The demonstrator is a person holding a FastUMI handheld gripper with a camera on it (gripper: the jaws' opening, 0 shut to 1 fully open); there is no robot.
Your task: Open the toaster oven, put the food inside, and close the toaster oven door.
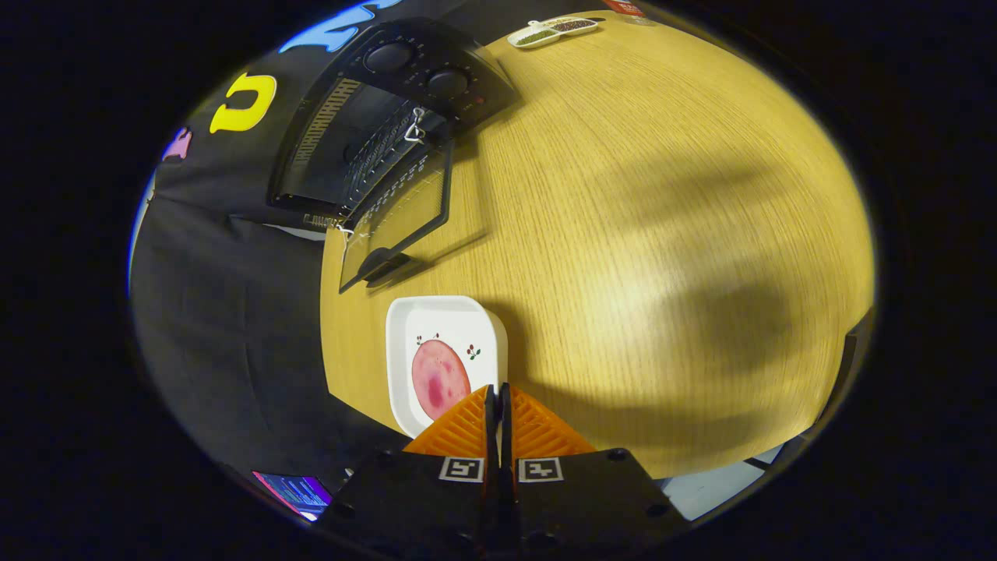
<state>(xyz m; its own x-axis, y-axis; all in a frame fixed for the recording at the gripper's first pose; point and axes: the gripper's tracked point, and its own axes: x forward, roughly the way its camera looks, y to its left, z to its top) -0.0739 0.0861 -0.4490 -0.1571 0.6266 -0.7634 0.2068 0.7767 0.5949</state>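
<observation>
The oven point(374, 148) at upper left has its door point(397, 226) down. Below it, the plate point(444, 354) holds a thin slice point(440, 379), likely limp and slick. The gripper point(497, 393), pressed together and empty, hangs over the plate's near rim, the stiff place to grasp.

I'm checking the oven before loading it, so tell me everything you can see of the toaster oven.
The toaster oven is black, with two round knobs on its control panel. It stands on the wooden table beyond the white dish. Its glass door hangs open, folded down toward the dish, handle nearest it. A wire rack shows inside. The gripper, fingers together, touches none of it.
</observation>
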